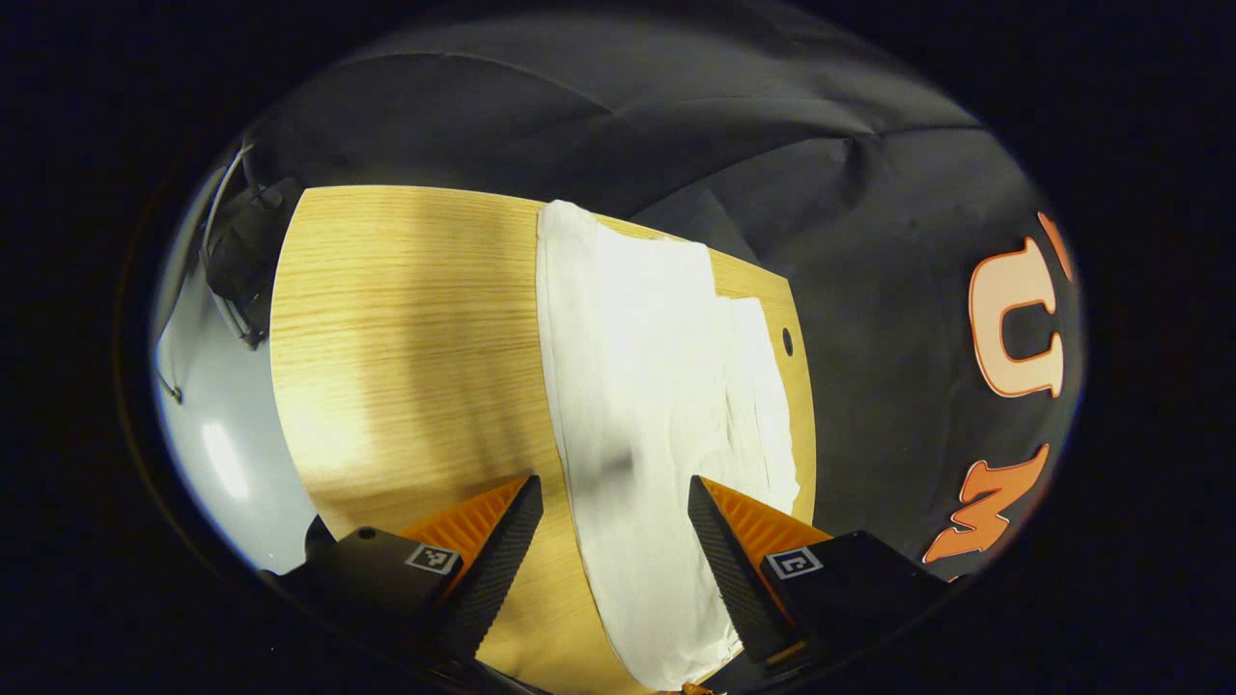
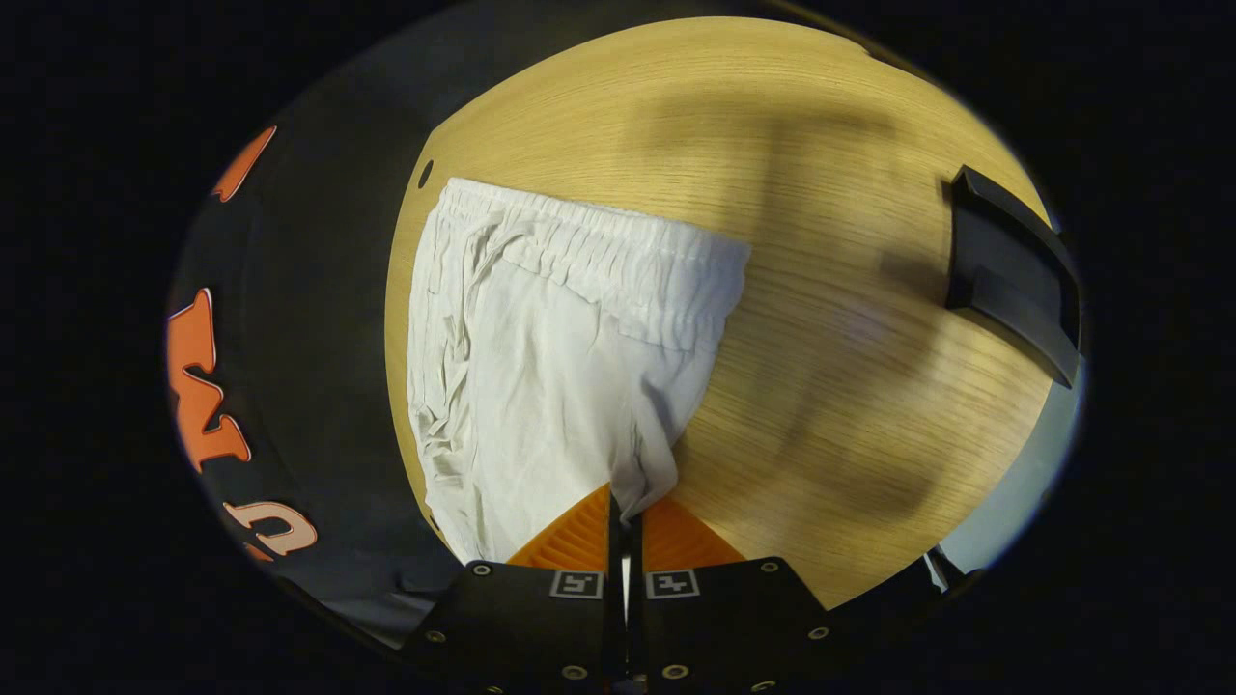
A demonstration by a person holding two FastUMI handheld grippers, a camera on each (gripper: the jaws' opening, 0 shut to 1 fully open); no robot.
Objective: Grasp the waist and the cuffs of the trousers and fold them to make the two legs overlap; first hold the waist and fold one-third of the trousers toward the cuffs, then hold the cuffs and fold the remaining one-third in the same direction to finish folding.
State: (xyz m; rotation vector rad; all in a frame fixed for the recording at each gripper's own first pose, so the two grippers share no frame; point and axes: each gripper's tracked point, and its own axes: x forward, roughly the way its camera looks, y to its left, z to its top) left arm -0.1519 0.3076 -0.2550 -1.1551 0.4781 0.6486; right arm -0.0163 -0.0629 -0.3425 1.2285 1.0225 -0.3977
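Observation:
White trousers [image 1: 637, 386] lie as a long strip on the wooden table [image 1: 406, 328], running away from me in the left gripper view. My left gripper [image 1: 612, 483] is open just above the strip, one finger on each side of the cloth, nothing pinched. In the right gripper view the trousers [image 2: 541, 367] spread out ahead, with the gathered elastic waist [image 2: 608, 256] at the far end. My right gripper [image 2: 626, 504] is shut on a bunched edge of the white cloth, at the narrow near end below the waist.
A black boxy object [image 2: 1014, 280] stands at the table's right side in the right gripper view. A small round hole [image 1: 787, 340] pierces the table top near the trousers. Dark equipment with cables [image 1: 246, 251] sits off the table's far left corner, above the pale floor [image 1: 212, 444].

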